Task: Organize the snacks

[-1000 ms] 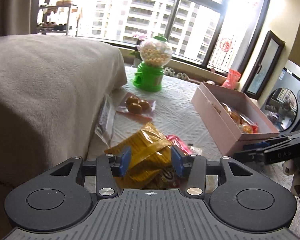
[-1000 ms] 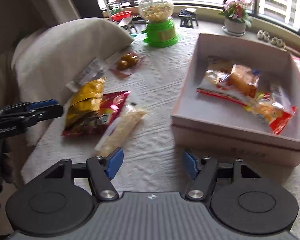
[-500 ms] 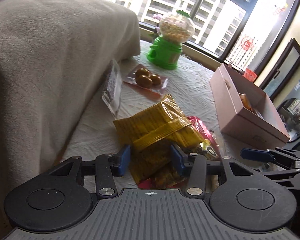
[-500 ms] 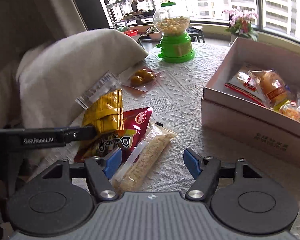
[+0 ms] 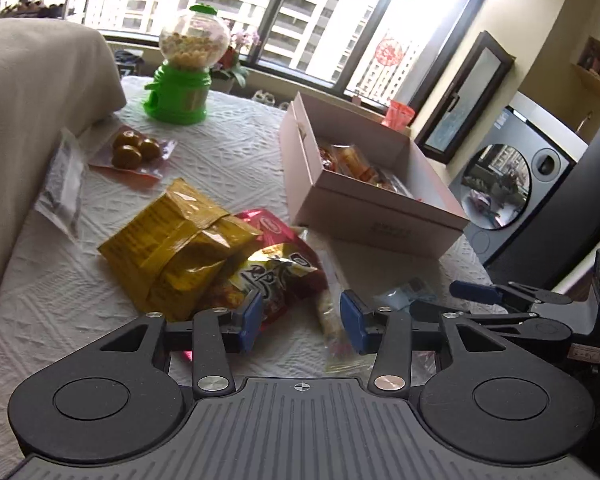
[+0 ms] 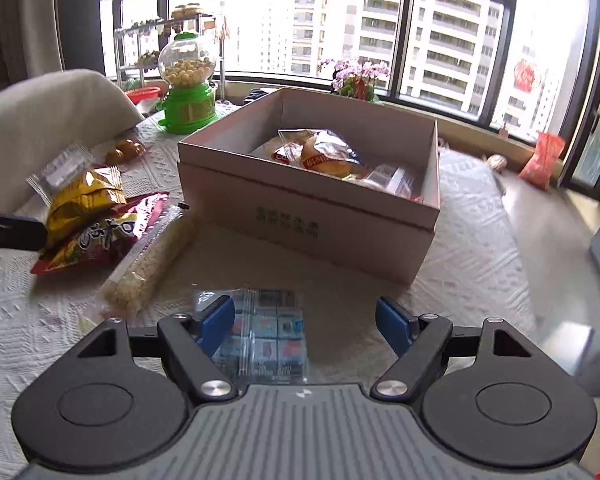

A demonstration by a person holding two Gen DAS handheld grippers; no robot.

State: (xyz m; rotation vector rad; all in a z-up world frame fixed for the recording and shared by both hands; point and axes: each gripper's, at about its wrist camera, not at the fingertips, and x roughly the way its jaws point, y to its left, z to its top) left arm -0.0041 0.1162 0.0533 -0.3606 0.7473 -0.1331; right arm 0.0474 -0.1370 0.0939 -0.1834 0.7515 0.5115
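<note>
We hold our left gripper point(image 5: 300, 322) with its jaws apart and empty, low over the table point(image 5: 228, 168) near its front edge. The red snack bag point(image 5: 278, 276) lies just ahead of it, partly under the yellow bag point(image 5: 176, 240), and the long clear pack of grains point(image 6: 152, 264) rests beside them. Our right gripper point(image 6: 305, 320) is wide apart too, holding nothing; the flat clear pack with blue wrappers point(image 6: 266, 332) lies on the table under it, closer to its left finger. The pink box point(image 6: 312, 216) stands behind, toward the far edge, with 2 or more wrapped snacks point(image 6: 324, 154) inside.
</note>
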